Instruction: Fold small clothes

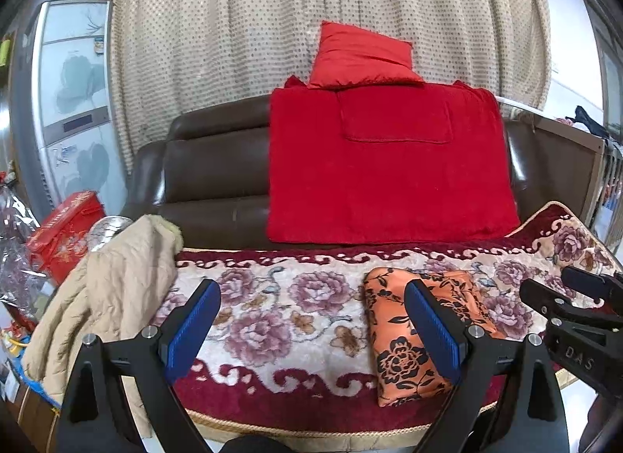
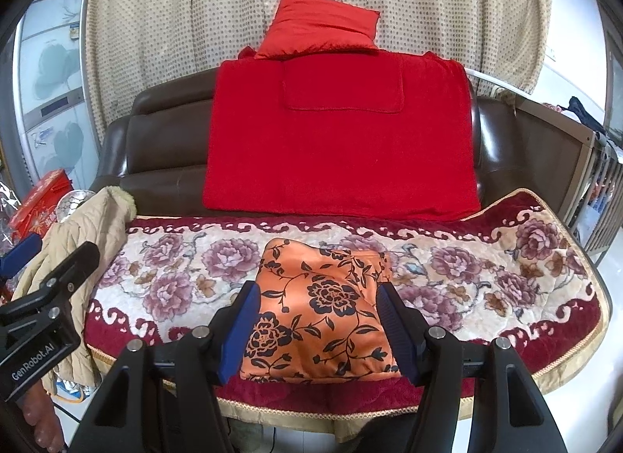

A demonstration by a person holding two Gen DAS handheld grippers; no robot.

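Note:
An orange garment with black flowers [image 2: 319, 309] lies folded into a neat rectangle on the floral seat cover [image 2: 187, 274]; it also shows in the left wrist view [image 1: 405, 340]. My right gripper [image 2: 317, 330] is open, its blue pads either side of the garment's near end, above it. My left gripper [image 1: 311, 330] is open and empty over the seat cover, left of the garment. The right gripper's body [image 1: 576, 320] shows at the right edge of the left wrist view.
A beige quilted jacket [image 1: 109, 297] lies over the sofa's left end. A red blanket [image 2: 338, 141] and red cushion [image 2: 323, 28] rest on the brown sofa back [image 1: 210, 172]. A red box [image 1: 66, 235] stands at left, a crib [image 2: 599, 196] at right.

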